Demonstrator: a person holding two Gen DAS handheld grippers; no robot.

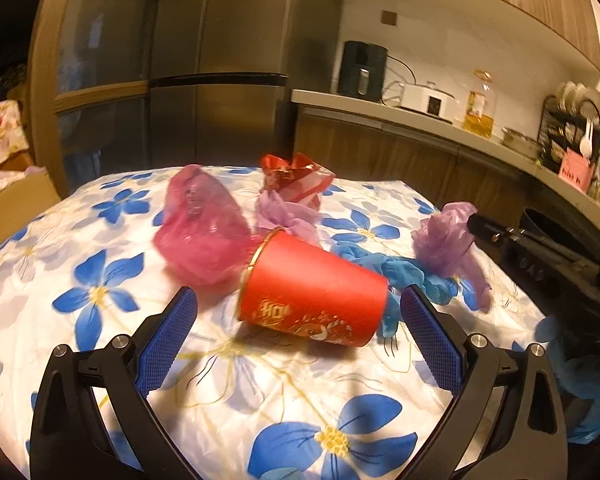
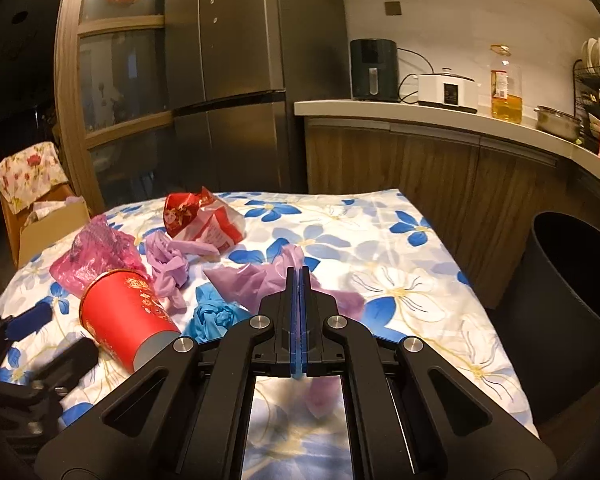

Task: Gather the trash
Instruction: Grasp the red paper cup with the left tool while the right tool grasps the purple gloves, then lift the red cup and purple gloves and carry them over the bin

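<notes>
We see a kitchen, with a flowered cloth point(image 2: 400, 276) over the surface point(image 1: 260, 392) and a dark bin point(image 2: 572, 300) at its three o'clock side. Our left hand-held gripper point(image 1: 296, 312) stands wide open around a red paper cup point(image 1: 312, 296) lying on its side, pads apart from it. Our right hand-held gripper point(image 2: 299, 276) is pressed shut on a crumpled purple glove point(image 2: 252, 280). A blue glove point(image 2: 214, 314) lies at its nine o'clock. A pink bag point(image 1: 202, 232) and a red wrapper point(image 1: 296, 178) sit at the cup's eleven and twelve o'clock.
</notes>
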